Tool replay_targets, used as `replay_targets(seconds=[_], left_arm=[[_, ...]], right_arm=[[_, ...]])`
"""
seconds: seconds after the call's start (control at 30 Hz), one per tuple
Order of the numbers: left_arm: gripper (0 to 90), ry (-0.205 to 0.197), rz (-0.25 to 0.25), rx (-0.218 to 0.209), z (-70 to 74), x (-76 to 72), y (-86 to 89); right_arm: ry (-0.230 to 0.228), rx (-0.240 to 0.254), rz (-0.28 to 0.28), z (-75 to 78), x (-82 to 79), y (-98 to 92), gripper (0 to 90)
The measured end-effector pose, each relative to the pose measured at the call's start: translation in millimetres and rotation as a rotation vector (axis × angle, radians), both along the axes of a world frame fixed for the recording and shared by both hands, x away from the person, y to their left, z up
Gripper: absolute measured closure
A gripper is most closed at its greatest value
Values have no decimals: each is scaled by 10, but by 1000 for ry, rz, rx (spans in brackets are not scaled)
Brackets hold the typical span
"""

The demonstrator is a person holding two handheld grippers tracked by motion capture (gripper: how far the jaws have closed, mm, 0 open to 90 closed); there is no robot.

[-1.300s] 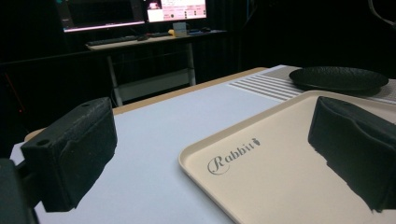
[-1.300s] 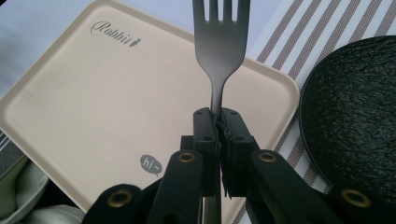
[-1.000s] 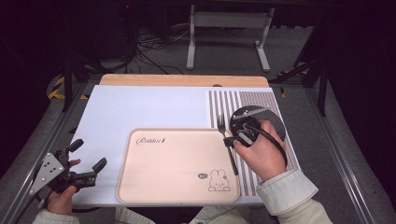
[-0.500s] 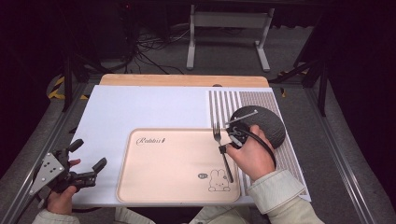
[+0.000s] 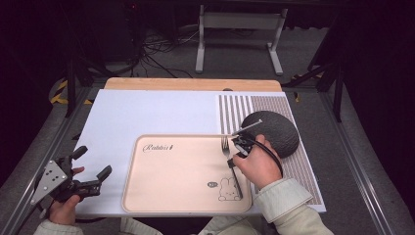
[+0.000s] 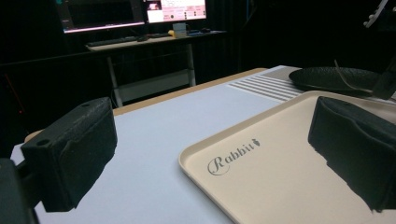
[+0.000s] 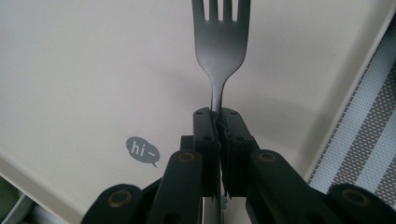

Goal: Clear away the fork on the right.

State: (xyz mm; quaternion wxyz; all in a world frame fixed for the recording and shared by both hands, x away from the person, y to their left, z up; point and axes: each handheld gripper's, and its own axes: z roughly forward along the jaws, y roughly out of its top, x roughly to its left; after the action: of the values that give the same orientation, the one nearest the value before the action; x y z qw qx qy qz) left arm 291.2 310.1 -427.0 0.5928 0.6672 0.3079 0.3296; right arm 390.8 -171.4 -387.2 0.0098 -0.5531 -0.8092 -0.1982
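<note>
Fork carried from plate side onto tray

Right hand-held gripper (image 5: pixel 240 145), clamped on the fork (image 5: pixel 226 147), has moved down and toward the person: a second ago over the edge of the black plate (image 5: pixel 276 132), now low over the right part of the beige tray (image 5: pixel 171 196), tines pointing away.

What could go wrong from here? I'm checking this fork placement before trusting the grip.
The right gripper pinches only the fork at its thin neck, so the fork may pivot or slip as it nears the tray. The fork lies close to the tray's right rim, so it might land across the rim rather than flat. The dark plate sits just beyond the hand; a careless withdrawal could bump it.
</note>
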Motion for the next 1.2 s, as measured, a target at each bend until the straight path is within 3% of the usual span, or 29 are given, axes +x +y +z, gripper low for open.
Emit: replay_targets(seconds=[0.6, 1.2], left_arm=[[21, 1, -2, 0, 0, 1, 0], [21, 0, -2, -2, 0, 1, 0]], right_arm=[[22, 18, -22, -242, 128, 25, 862], [22, 2, -28, -309, 157, 29, 859]])
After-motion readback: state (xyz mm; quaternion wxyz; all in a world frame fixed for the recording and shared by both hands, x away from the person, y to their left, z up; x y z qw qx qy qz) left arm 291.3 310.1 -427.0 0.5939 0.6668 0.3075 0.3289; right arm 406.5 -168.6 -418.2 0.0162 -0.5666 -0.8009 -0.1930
